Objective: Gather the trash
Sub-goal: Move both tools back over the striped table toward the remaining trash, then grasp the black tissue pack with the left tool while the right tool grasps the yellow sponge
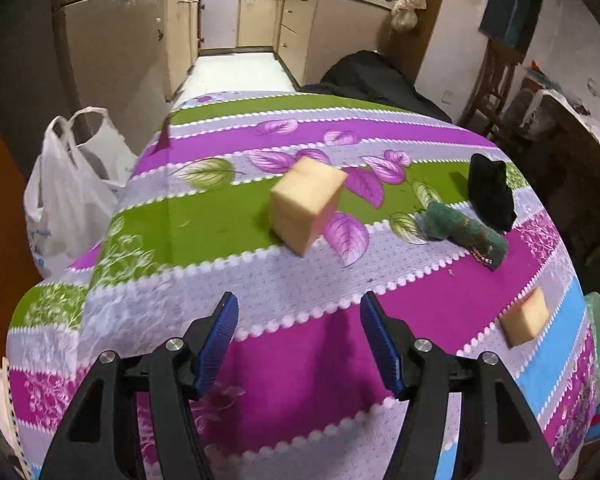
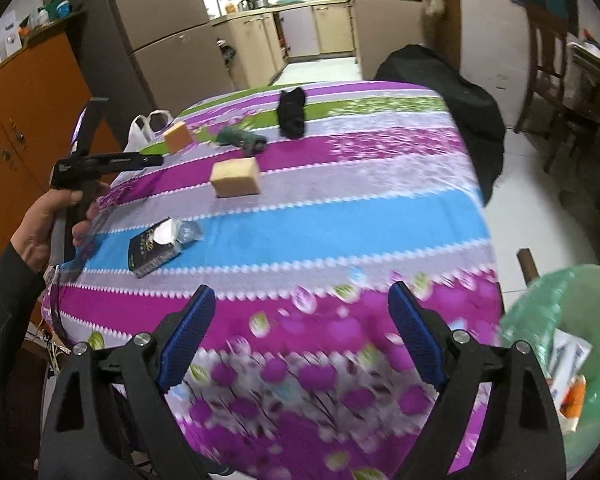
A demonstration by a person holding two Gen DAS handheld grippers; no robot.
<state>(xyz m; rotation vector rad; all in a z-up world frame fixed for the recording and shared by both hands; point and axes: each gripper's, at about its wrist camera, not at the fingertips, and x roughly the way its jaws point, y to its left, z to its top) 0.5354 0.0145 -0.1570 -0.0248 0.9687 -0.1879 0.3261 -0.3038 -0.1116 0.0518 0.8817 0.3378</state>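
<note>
Grippers spread above striped table

Tablecloth in purple, green and blue stripes (image 2: 340,216) carries two tan foam cubes (image 2: 235,177), a dark crumpled packet (image 2: 156,246); green-lined trash bin (image 2: 572,320) beside its edge. Left gripper (image 1: 298,330) and right gripper (image 2: 302,322) hover with jaws apart, empty.

Your table (image 2: 380,216) wears a striped floral cloth. On it lie two yellow sponge blocks (image 2: 236,178), a green scrubber (image 2: 242,139), a black cloth (image 2: 292,114) and a dark packet (image 2: 152,250) beside crumpled clear plastic (image 2: 186,233).
</note>
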